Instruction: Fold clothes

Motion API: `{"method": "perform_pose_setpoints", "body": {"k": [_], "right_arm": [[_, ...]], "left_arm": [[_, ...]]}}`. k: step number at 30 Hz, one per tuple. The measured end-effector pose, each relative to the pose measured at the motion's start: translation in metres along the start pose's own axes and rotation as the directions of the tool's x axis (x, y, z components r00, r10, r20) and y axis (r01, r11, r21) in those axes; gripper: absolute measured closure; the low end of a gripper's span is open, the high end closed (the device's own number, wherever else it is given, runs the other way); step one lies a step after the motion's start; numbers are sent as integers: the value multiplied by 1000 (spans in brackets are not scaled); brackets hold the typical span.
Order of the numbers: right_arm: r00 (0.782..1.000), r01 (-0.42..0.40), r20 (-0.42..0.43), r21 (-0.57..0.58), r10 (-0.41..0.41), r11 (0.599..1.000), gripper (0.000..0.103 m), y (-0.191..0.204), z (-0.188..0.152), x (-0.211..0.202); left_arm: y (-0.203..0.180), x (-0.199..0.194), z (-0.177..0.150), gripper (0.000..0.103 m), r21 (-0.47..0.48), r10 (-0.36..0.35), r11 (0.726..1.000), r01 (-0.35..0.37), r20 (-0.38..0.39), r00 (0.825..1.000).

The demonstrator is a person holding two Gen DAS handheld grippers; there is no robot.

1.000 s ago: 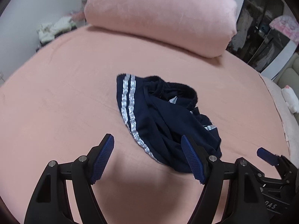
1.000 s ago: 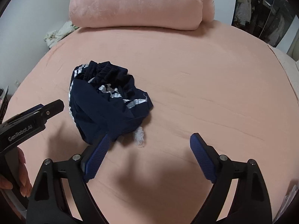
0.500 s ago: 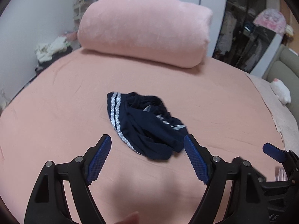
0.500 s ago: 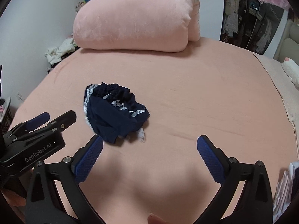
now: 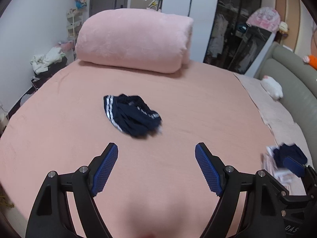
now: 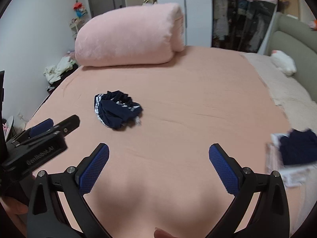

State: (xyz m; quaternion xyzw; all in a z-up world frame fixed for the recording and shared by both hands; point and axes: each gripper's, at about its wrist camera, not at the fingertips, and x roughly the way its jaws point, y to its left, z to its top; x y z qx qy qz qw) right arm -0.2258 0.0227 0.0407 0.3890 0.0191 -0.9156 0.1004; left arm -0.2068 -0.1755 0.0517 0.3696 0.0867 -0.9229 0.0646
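Both my claws are spread wide and empty, left claw (image 5: 156, 168) and right claw (image 6: 158, 170). The crumpled navy shorts (image 5: 131, 116) lie mid-bed (image 5: 208, 103), ahead and slightly left, striped edge leftmost; my left claw looks nearer.

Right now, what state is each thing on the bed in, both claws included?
Navy shorts: crumpled in a heap on the bed, held by nothing.
Pink blanket: rolled up at the far end of the bed.
Left claw: open, empty.
Right claw: open, empty.
Stack of clothes: near the bed's right edge, dark garment on top, blurred.
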Motion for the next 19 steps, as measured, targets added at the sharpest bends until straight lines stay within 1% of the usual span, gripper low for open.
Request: {"method": "perform_pose_setpoints", "body": {"k": [2, 4, 5, 6, 8, 10, 12, 14, 17, 19], "right_arm": [[999, 39, -20, -24, -40, 999, 1, -10, -19, -29], [996, 68, -51, -37, -69, 997, 1, -24, -43, -54], [995, 76, -68, -35, -78, 997, 1, -31, -56, -66], [993, 79, -85, -25, -81, 997, 1, -38, -68, -76], [992, 78, -105, 16, -76, 997, 1, -54, -90, -95], [992, 83, -102, 57, -77, 995, 1, -67, -108, -113], [992, 89, -95, 65, -82, 994, 1, -75, -120, -124], [992, 97, -89, 65, -91, 993, 1, -81, -124, -131], [994, 89, -67, 87, -83, 992, 1, -92, -128, -142], [994, 91, -69, 92, -84, 992, 1, -97, -131, -143]], "left_arm": [[-18, -24, -18, 21, 37, 22, 999, -22, -5, 1000], [-35, -47, -38, 21, 57, 16, 998, -16, -3, 1000], [-44, -57, -49, 21, 63, 3, 998, -2, -11, 1000], [-53, -66, -61, 21, 61, -20, 998, 21, -21, 1000], [-68, -80, -77, 21, 64, -42, 997, 44, -30, 999], [-81, -91, -92, 21, 64, -54, 996, 56, -33, 998], [-93, -98, -106, 21, 64, -79, 995, 82, -49, 996], [-100, -101, -113, 21, 60, -85, 994, 88, -53, 995], [-104, -109, -118, 21, 76, -59, 995, 62, -39, 998], [-105, -114, -120, 21, 75, -41, 996, 43, -32, 999]]}}
